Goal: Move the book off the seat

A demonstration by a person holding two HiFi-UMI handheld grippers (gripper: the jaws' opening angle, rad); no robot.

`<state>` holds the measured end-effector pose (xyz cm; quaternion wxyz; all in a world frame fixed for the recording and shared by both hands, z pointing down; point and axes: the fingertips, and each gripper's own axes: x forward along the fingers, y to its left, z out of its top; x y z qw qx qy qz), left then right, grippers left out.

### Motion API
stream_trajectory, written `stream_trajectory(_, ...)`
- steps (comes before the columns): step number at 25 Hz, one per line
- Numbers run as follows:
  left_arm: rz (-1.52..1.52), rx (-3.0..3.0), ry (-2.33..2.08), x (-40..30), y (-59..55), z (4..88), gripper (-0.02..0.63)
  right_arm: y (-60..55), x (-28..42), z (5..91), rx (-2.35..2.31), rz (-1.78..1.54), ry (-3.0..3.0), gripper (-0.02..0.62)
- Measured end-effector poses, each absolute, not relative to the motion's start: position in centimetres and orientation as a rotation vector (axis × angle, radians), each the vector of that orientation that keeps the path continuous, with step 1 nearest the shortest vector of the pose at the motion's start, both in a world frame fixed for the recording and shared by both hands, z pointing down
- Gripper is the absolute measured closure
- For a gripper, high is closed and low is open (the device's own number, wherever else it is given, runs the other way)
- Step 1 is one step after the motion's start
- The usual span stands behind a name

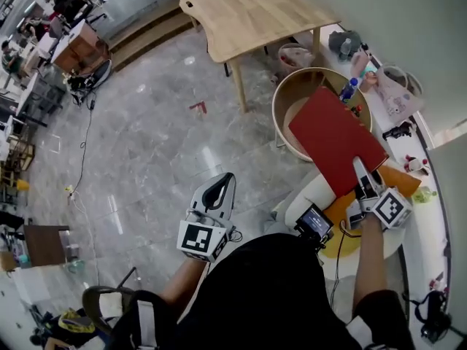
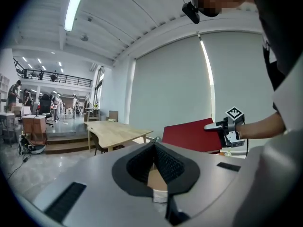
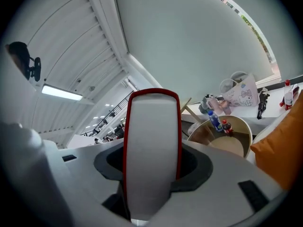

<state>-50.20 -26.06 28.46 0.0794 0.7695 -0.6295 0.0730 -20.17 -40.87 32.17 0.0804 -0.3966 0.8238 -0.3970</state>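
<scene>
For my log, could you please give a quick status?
Right gripper shut on red book, held aloft. Left gripper shut, empty. Round wooden tub below book.

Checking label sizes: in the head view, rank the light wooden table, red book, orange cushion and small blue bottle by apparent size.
1. light wooden table
2. red book
3. orange cushion, partly hidden
4. small blue bottle

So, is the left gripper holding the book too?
No: the left gripper is empty; only the right gripper grips the red book.
</scene>
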Motion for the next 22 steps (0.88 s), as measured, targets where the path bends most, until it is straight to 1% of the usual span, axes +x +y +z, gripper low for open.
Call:
stream_trajectory(9,0.289,2.384,-1.782,-49.3,-37.6,29.1,0.595,-49.3,-19.1,33.8,-1.256,-1.194,2.418,0.357)
stream_trajectory(22,0.353,2.451,-1.699,-46.8,-45.8,29.7,0.595,-54.4,-17.3,38.8,-1.326,-1.294,2.383,0.357)
